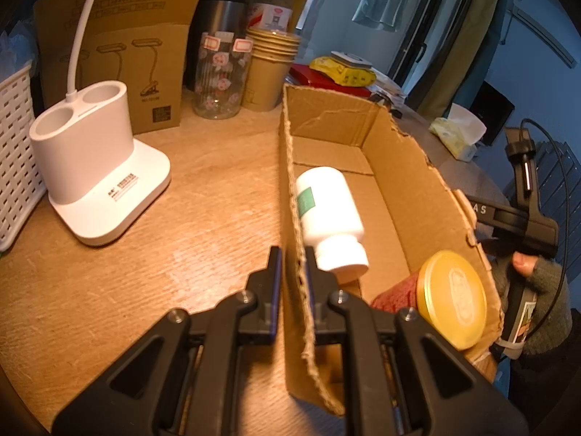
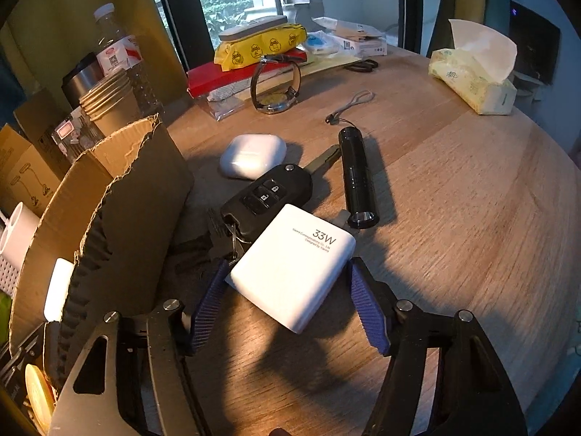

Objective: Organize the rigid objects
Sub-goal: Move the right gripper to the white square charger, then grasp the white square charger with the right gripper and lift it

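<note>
Wood grain runs across the round desk [image 2: 454,189] on which we work. The torn cardboard box [image 1: 410,181] stands on it as the biggest piece, and our left gripper [image 1: 292,258] has its jaws pinched narrow on the box's ragged near wall, one finger outside and one inside. Inside the box a white bottle [image 1: 328,207] lies on its side with its cap toward us, and a jar with a gold lid [image 1: 452,299] lies in the near right corner. Just beside the box on the desk, our right gripper [image 2: 287,283] holds its jaws wide on either side of the white 33W charger [image 2: 294,265], the blue pads close to its edges; we cannot tell whether they touch it. Past the charger lie the black flashlight [image 2: 356,178], the car key [image 2: 268,196] touching the charger's far corner, and the white earbud case [image 2: 252,156].
</note>
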`<state>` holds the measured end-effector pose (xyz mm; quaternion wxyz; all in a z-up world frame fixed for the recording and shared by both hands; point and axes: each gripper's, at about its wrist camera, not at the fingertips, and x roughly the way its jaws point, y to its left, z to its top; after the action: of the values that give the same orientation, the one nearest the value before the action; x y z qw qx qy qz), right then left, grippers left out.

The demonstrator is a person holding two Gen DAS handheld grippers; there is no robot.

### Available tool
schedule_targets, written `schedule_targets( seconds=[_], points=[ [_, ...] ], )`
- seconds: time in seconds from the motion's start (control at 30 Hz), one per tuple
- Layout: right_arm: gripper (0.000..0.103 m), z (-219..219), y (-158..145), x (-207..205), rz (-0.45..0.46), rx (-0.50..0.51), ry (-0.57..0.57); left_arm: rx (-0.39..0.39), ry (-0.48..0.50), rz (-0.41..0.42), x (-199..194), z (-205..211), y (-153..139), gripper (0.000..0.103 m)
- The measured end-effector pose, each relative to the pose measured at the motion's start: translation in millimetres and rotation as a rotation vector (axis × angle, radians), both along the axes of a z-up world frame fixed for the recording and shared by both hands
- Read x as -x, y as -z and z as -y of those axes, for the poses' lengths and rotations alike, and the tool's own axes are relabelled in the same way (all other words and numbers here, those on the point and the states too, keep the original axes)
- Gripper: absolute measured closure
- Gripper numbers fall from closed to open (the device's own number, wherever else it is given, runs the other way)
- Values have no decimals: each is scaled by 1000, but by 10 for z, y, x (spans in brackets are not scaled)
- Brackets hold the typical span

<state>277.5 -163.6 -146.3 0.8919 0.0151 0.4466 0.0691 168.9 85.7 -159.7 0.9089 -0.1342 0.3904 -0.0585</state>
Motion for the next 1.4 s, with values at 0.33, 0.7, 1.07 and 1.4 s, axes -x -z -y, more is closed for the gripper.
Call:
schedule_targets(
  seconds=[0.33,0.7,1.07,1.4],
  points=[
    [41,57,-21,78,2,-22,0,5,-10,-2,-6,-20,8,91],
    [45,274,-111,238,-8,-95,7,5,-11,-2,-7,-20,7,91],
    [46,365,-97,363,7,-47,2,-1,-14,-1,-8,-28,8,91],
    [35,349,-10,265,0,9,65,-2,-13,0,-4,-26,5,91]
  ],
)
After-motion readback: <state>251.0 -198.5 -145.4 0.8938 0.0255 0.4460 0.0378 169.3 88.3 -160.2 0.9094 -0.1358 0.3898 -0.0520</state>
